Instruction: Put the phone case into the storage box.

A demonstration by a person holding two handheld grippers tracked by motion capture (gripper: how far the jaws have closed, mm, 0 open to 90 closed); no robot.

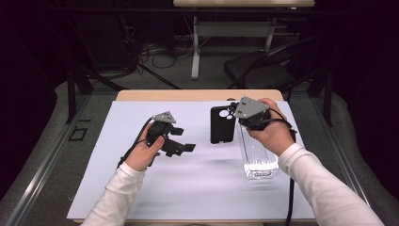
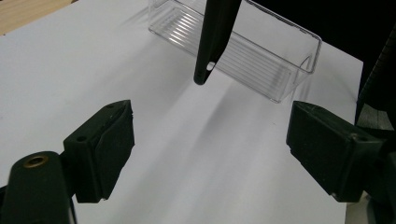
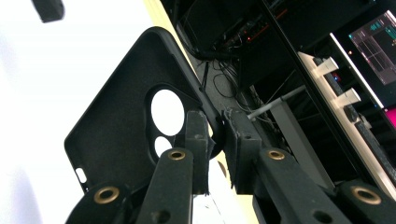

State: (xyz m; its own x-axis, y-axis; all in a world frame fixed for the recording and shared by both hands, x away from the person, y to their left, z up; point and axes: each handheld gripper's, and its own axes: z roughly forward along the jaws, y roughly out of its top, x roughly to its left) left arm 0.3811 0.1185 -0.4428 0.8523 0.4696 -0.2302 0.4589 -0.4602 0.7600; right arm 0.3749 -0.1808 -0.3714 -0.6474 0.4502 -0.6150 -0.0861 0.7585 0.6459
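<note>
Right claw (image 1: 234, 113) clamped on phone case (image 1: 222, 125) rim; left claw (image 1: 181, 147) apart, idle. Lower case into clear bin (image 1: 258, 162) at 4 o'clock, keeping it upright.

Black soft-plastic phone case (image 1: 221, 125) w/ round camera cutouts, lifted off the table.
Hangs upright, cutouts at top, just left of clear ribbed plastic bin (image 1: 257, 157), mid-right.

Wooden table (image 1: 197, 95), light top, bare strip along far edge. Large white sheet (image 1: 188, 183) covers nearly whole surface. Clear ribbed plastic tray (image 1: 258, 162) lies directly on sheet, right side, long axis running near-to-far.
</note>
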